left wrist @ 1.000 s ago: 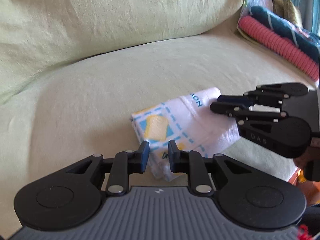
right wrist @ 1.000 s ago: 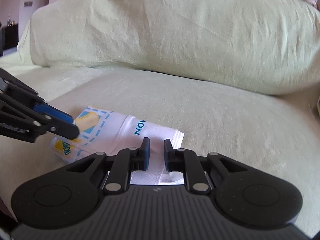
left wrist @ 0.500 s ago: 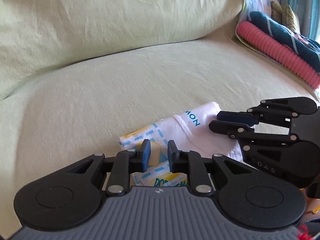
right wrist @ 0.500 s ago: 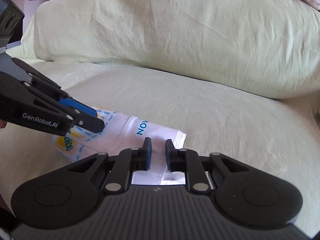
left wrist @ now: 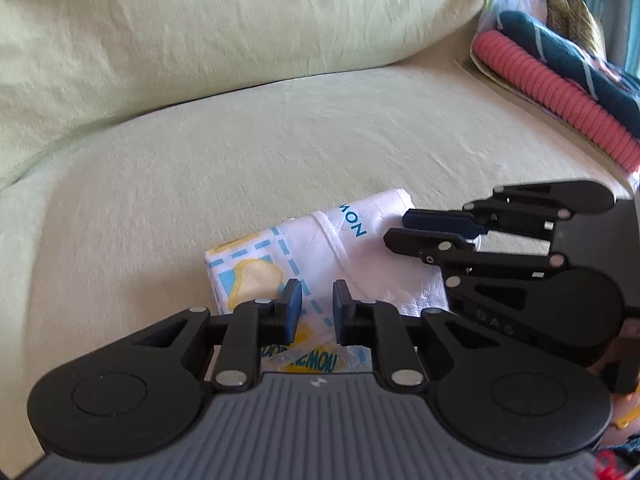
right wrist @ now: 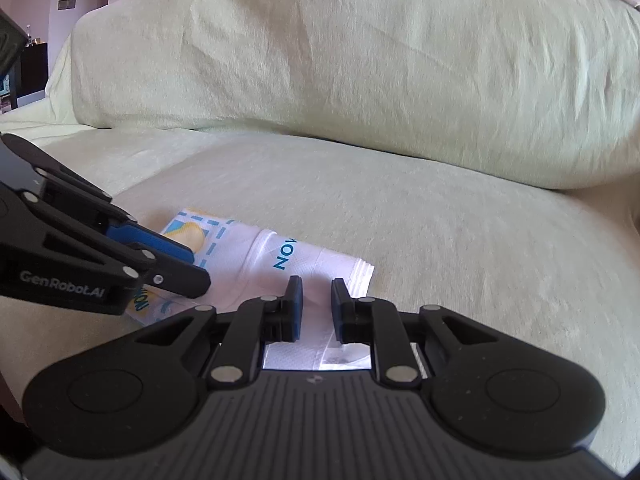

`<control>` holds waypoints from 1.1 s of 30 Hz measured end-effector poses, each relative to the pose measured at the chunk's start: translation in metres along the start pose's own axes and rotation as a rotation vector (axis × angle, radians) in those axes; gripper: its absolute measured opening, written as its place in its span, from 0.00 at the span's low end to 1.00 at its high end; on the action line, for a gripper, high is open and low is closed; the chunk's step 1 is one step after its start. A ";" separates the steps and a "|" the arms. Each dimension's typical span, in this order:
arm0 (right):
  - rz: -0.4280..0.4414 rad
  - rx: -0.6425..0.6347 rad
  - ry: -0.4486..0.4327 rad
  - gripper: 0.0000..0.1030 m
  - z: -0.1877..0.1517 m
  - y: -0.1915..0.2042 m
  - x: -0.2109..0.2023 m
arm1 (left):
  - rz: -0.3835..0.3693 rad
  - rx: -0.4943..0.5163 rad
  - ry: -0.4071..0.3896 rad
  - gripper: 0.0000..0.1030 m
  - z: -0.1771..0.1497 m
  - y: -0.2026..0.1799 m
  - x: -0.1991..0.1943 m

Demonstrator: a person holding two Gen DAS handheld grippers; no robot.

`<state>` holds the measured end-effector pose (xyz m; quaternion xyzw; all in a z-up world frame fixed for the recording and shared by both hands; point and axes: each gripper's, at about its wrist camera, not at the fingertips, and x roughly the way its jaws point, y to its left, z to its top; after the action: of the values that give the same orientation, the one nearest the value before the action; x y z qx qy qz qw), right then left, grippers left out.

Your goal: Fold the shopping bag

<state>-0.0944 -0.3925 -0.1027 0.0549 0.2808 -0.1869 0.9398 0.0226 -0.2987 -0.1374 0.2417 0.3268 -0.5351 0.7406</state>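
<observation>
Bag folding looks close to finished: the shopping bag (left wrist: 320, 248) lies as a small, thick, layered packet on the sofa seat cushion (left wrist: 200, 160), toward the cushion's front edge and well short of the back cushion (left wrist: 200, 20).

Over the last second the left gripper (left wrist: 316, 304) dipped low and close over the printed end of the packet, then came back up and off a little; more of the yellow-and-blue print shows ahead of its fingers (left wrist: 290, 300) now than half a second ago. The packet itself has not unrolled or shifted on the cushion across these views. My reading is that this was a pat or a check on the fold, and that the bag holds its shape without help.

Both pairs of fingers are parted by a narrow gap, with nothing between them. From the right wrist view, the left gripper hangs over the printed end of the bag (right wrist: 280, 256); whether its lower finger brushes the cloth I cannot tell. The right gripper (right wrist: 316, 300) hovers over the plain white end, near the stacked layer edges, its fingers (right wrist: 296, 300) likewise holding nothing. In the left wrist view the right gripper (left wrist: 404, 226) sits just beside the bag's white end, apparently above it, not gripping it.

A stack of folded textiles (left wrist: 560, 92) lies at the seat's far right corner, well apart.
</observation>
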 end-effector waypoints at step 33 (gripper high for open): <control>0.080 0.053 0.103 0.13 -0.007 0.004 -0.024 | 0.037 0.026 0.018 0.19 0.000 -0.004 0.000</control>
<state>-0.1151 -0.3797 -0.0949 0.1006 0.3214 -0.1533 0.9290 0.0188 -0.2992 -0.1374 0.2621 0.3218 -0.5234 0.7442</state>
